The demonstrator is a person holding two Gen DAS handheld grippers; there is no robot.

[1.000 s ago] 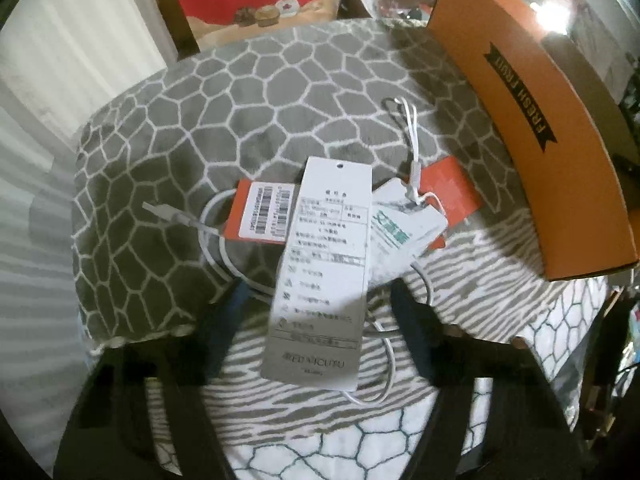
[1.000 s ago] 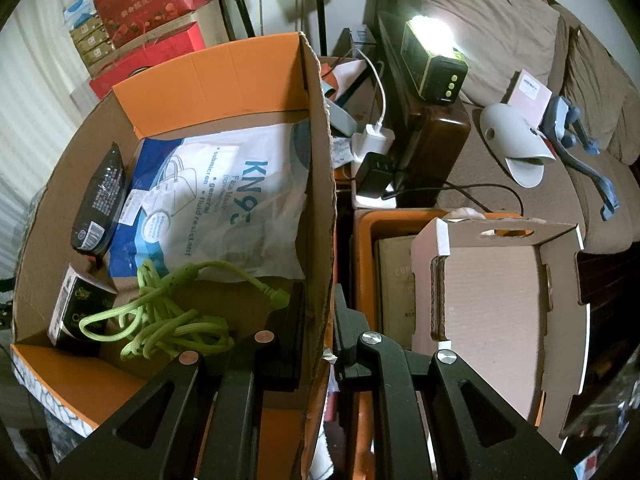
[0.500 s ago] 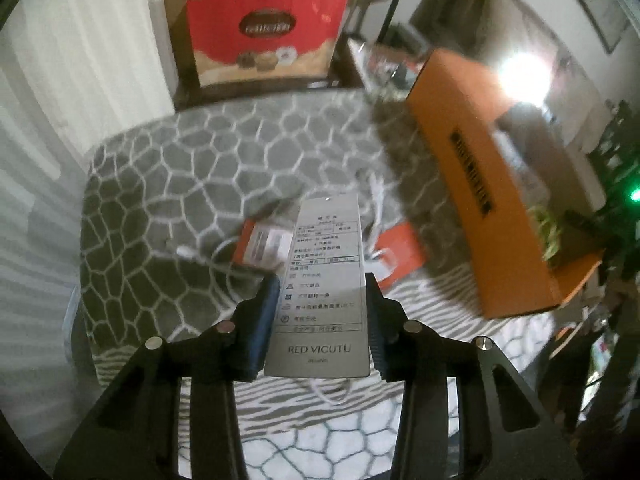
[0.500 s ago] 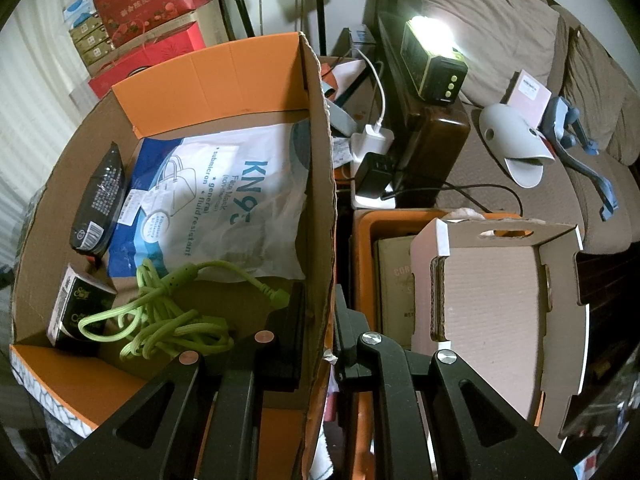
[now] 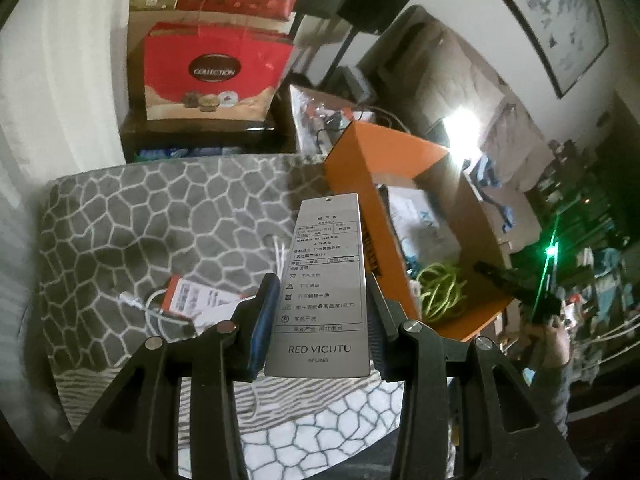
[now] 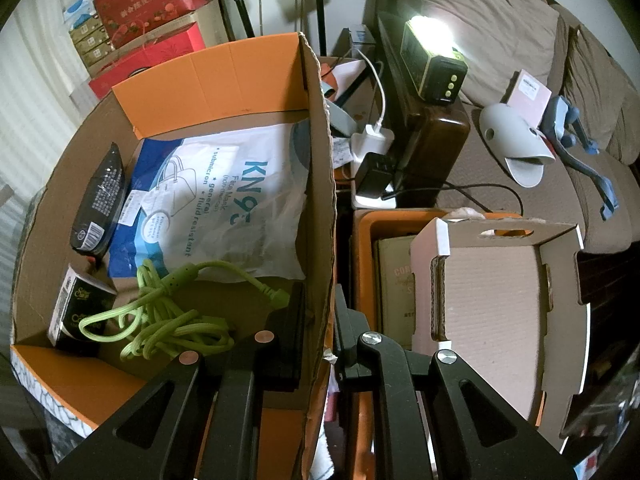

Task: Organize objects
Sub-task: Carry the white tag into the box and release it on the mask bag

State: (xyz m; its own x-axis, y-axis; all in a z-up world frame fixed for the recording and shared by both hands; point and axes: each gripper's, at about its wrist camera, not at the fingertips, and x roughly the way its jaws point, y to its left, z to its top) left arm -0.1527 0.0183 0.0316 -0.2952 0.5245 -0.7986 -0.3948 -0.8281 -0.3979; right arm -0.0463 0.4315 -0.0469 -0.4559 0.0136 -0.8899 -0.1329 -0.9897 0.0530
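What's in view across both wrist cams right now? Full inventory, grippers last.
clothing tag: 1, grey, clamped between the left gripper's pads, lifted off the blanket
blanket: 1, grey with white cell pattern, under the loose items
small tags: orange and white, count unclear, on the blanket
white cable: 1, on the blanket by the small tags
cardboard box: 1, orange outside, open
mask bag: 1, white and blue, in the box
green cable: 1, coiled, in the box
black pouch: 1, against the box's left wall
lamp: 1, lit, on a dark stand
left gripper: shut on the clothing tag
right gripper: shut on the box wall
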